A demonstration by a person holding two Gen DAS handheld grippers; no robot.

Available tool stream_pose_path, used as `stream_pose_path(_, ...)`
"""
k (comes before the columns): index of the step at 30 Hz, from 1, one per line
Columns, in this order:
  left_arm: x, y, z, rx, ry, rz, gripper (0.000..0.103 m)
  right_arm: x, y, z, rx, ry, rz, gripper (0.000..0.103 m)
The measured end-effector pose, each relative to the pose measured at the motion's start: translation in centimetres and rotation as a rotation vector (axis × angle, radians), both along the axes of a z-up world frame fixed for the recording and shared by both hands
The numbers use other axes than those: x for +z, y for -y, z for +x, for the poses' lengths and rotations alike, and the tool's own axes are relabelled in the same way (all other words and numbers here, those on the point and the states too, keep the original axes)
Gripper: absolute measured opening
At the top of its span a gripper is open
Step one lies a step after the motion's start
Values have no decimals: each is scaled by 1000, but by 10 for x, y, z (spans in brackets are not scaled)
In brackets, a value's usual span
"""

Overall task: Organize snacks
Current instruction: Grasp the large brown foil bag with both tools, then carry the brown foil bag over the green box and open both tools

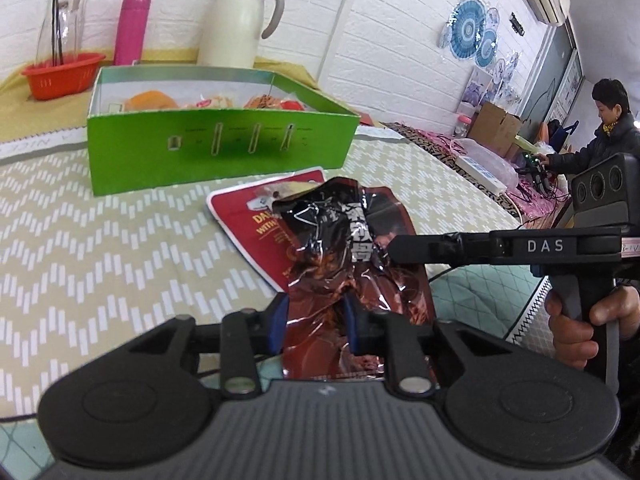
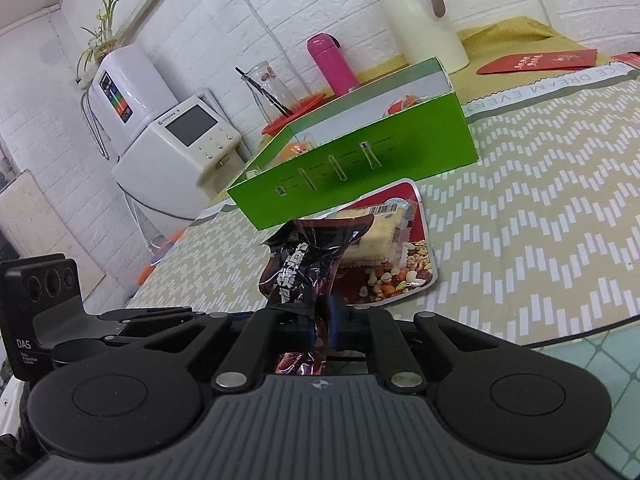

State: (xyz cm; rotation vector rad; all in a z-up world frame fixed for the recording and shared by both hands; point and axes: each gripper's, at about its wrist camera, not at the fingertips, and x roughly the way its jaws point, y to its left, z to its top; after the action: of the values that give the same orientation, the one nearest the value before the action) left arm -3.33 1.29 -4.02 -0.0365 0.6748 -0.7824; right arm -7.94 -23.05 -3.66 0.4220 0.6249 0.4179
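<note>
Left wrist view: the left gripper (image 1: 316,322) pinches the near end of a dark, crumpled foil snack packet (image 1: 344,256), its blue pads pressed into the wrapper's folds. The right gripper (image 1: 394,249) reaches in from the right, held by a hand (image 1: 576,328), and its closed tip meets the packet's right side.

The packet stands raised above a red nut pouch (image 1: 256,220), which lies flat on the chevron-patterned tablecloth (image 1: 100,248). Just beyond the pouch sits an open green box (image 1: 216,148) with several wrapped snacks inside. Farther back, on the left, a red basket (image 1: 60,74) holds a glass carafe (image 1: 60,20); a pink flask (image 1: 132,28) and a cream thermos jug (image 1: 236,20) stand behind the box. At far right a person in a dark jacket (image 1: 604,140) stands at another table.

In the right wrist view, the right gripper (image 2: 320,328) clamps a narrow twist of the same packet (image 2: 300,276), jaws nearly together on the foil. A clear-wrapped cake slice (image 2: 372,236) rests on the nut pouch (image 2: 404,276), near the green box (image 2: 360,168). A white appliance (image 2: 180,148) stands at far left.
</note>
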Motion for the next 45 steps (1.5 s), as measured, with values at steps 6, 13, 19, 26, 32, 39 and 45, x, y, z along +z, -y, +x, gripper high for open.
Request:
stream_pose_path(6, 16, -11, -9, 11, 19, -73, 19, 23, -4, -8, 9, 82, -6, 12)
stream_pose_path(13, 32, -16, -11, 45, 75, -91, 19, 39, -14, 0, 33, 149, -58, 12)
stream_pose_path(19, 38, -17, -7, 69, 93, -91, 19, 46, -20, 8, 53, 181, -99, 12)
stream_pose_path(26, 55, -12, 14, 103, 147, -73, 19, 58, -21, 34, 52, 215, -107, 12)
stream_pose_path(32, 74, -4, 44, 149, 211, -56, 19, 72, -18, 67, 37, 261, -95, 12)
stream_pose_path(39, 86, 6, 85, 192, 244, -56, 20, 82, -13, 108, 4, 267, -61, 13)
stream_pose_path(45, 86, 22, 115, 243, 301, -13, 20, 77, -9, 144, -26, 253, -45, 13)
